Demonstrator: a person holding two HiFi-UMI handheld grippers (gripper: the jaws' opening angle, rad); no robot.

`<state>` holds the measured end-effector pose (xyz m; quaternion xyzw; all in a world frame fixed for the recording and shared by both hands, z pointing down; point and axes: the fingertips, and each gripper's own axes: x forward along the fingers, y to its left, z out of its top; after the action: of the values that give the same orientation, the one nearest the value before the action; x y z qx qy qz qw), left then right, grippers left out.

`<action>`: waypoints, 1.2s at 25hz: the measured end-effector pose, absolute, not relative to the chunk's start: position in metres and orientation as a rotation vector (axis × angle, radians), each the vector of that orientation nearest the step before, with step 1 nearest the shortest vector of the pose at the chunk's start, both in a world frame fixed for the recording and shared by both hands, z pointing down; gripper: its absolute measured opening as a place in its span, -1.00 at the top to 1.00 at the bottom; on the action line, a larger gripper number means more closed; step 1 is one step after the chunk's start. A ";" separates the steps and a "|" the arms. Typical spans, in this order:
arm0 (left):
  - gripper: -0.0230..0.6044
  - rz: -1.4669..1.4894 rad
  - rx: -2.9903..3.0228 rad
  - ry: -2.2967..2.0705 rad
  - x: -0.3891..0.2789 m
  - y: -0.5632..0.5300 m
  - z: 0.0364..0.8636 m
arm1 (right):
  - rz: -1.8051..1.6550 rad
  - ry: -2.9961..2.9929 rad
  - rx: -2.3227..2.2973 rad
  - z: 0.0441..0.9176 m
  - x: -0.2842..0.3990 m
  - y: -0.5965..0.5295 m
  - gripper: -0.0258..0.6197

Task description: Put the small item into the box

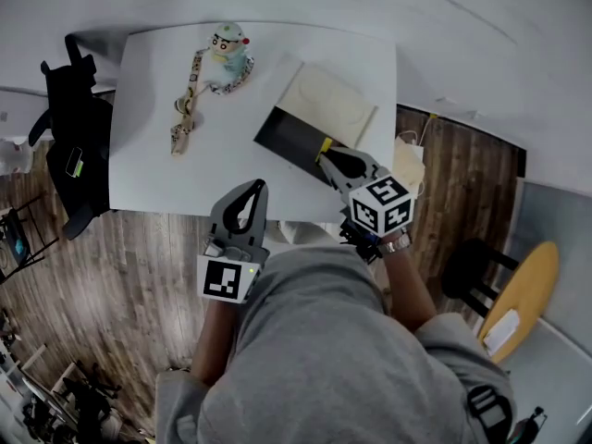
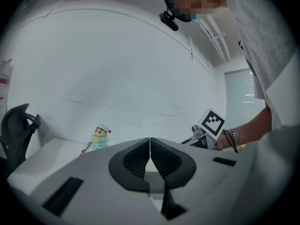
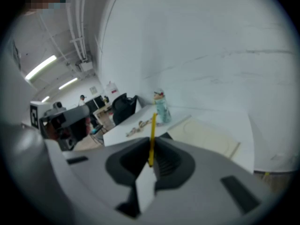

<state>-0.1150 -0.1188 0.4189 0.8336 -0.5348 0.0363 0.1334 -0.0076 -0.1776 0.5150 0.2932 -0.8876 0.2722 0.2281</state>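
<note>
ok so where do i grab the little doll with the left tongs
Probably the doll's pale blue body, just under its wider head, coming in level from the near side with the left tongs. It stands upright, so the body is exposed. Its strap lies flat on the white table and looks harder to pinch.

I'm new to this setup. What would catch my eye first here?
First, the right hand-held gripper, shut on a thin yellow strip at the near edge of the open box on the white table. Then the small cartoon figure with its strap, near the table's far edge, left of the box. The left hand-held gripper is shut and empty at the table's near edge.
</note>
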 end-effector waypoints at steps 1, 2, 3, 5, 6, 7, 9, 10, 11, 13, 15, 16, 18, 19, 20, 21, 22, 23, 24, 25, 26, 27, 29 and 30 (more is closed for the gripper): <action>0.81 0.104 2.421 -1.535 -0.115 -0.122 0.421 | 0.747 -2.422 0.804 0.520 -0.008 -0.180 0.76; 0.81 0.104 2.424 -1.517 -0.114 -0.126 0.422 | 0.751 -2.397 0.804 0.526 -0.007 -0.181 0.76; 0.81 0.107 2.428 -1.499 -0.114 -0.128 0.424 | 0.761 -2.370 0.806 0.532 -0.006 -0.183 0.76; 0.81 0.120 2.436 -1.463 -0.113 -0.133 0.429 | 0.784 -2.318 0.807 0.544 -0.004 -0.184 0.76; 0.81 0.128 2.440 -1.447 -0.113 -0.136 0.431 | 0.791 -2.294 0.804 0.550 -0.004 -0.184 0.76; 0.81 0.134 2.443 -1.432 -0.113 -0.139 0.434 | 0.796 -2.271 0.798 0.557 -0.003 -0.184 0.76; 0.81 0.145 2.449 -1.406 -0.114 -0.144 0.438 | 0.798 -2.226 0.784 0.569 -0.002 -0.184 0.76; 0.81 0.152 2.452 -1.394 -0.114 -0.147 0.441 | 0.797 -2.205 0.779 0.576 -0.002 -0.184 0.76; 0.81 0.158 2.455 -1.382 -0.115 -0.150 0.443 | 0.797 -2.185 0.774 0.581 -0.002 -0.185 0.76; 0.81 0.163 2.462 -1.359 -0.114 -0.156 0.446 | 0.800 -2.148 0.763 0.592 -0.001 -0.185 0.76; 0.81 0.168 2.463 -1.333 -0.112 -0.160 0.449 | 0.805 -2.118 0.746 0.601 -0.001 -0.185 0.76; 0.81 0.174 2.465 -1.320 -0.112 -0.162 0.451 | 0.810 -2.104 0.737 0.606 -0.002 -0.184 0.76; 0.81 0.190 2.473 -1.294 -0.110 -0.167 0.455 | 0.827 -2.078 0.722 0.616 -0.004 -0.184 0.76; 0.81 0.197 2.479 -1.283 -0.109 -0.170 0.456 | 0.835 -2.066 0.717 0.621 -0.005 -0.185 0.76; 0.81 0.201 2.485 -1.273 -0.108 -0.172 0.458 | 0.844 -2.055 0.714 0.626 -0.006 -0.185 0.76; 0.81 0.201 2.492 -1.265 -0.107 -0.175 0.458 | 0.853 -2.045 0.712 0.630 -0.007 -0.186 0.76; 0.81 0.199 2.496 -1.260 -0.107 -0.178 0.458 | 0.863 -2.037 0.709 0.634 -0.008 -0.187 0.76; 0.81 0.197 2.497 -1.256 -0.107 -0.180 0.458 | 0.870 -2.029 0.705 0.638 -0.010 -0.187 0.76; 0.81 0.193 2.496 -1.254 -0.107 -0.183 0.458 | 0.874 -2.020 0.700 0.641 -0.011 -0.187 0.76; 0.81 0.191 2.494 -1.253 -0.108 -0.185 0.458 | 0.873 -2.011 0.694 0.644 -0.013 -0.187 0.76; 0.81 0.191 2.490 -1.252 -0.109 -0.188 0.459 | 0.867 -2.000 0.688 0.648 -0.015 -0.188 0.76; 0.81 0.193 2.486 -1.252 -0.110 -0.191 0.460 | 0.858 -1.988 0.681 0.652 -0.016 -0.188 0.76; 0.81 0.194 2.477 -1.253 -0.114 -0.196 0.463 | 0.843 -1.966 0.661 0.660 -0.019 -0.188 0.76; 0.81 0.195 2.474 -1.254 -0.115 -0.198 0.464 | 0.840 -1.957 0.650 0.665 -0.021 -0.187 0.76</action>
<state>-0.1153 -0.1978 0.4639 0.8753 -0.4437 0.0690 0.1793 -0.0212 -0.1875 0.6647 0.2620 -0.7884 0.3386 0.4418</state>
